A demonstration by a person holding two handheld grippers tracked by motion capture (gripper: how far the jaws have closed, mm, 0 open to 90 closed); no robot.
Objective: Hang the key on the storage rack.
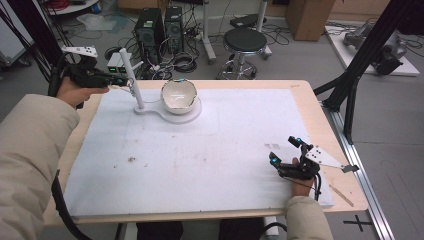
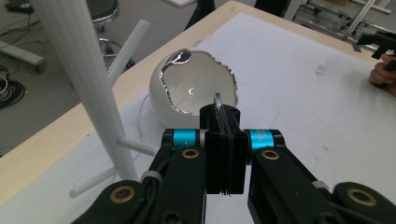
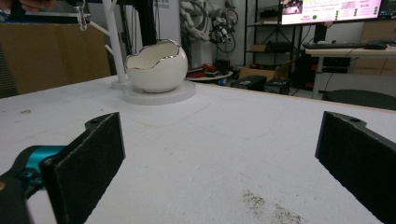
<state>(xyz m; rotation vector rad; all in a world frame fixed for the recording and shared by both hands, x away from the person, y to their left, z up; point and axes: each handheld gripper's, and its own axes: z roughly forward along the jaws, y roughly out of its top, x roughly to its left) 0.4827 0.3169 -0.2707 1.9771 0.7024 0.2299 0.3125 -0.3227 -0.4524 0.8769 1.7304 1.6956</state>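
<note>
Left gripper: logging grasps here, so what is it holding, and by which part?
The left gripper pinches a small metal ring by its lower end; what hangs from it cannot be told.

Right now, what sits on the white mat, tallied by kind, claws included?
Egg-shaped bowl with a silver rim: 1
White stand with pegs and a round base: 1
Claws: 2, left claw up by the stand, shut on a small metal ring; right claw open
Total: 4

Your white egg-shaped bowl (image 1: pixel 178 94), silver jagged rim, sits upright on the stand's round base (image 1: pixel 192 114); white peg post (image 1: pixel 131 78) at its 9 o'clock
</note>
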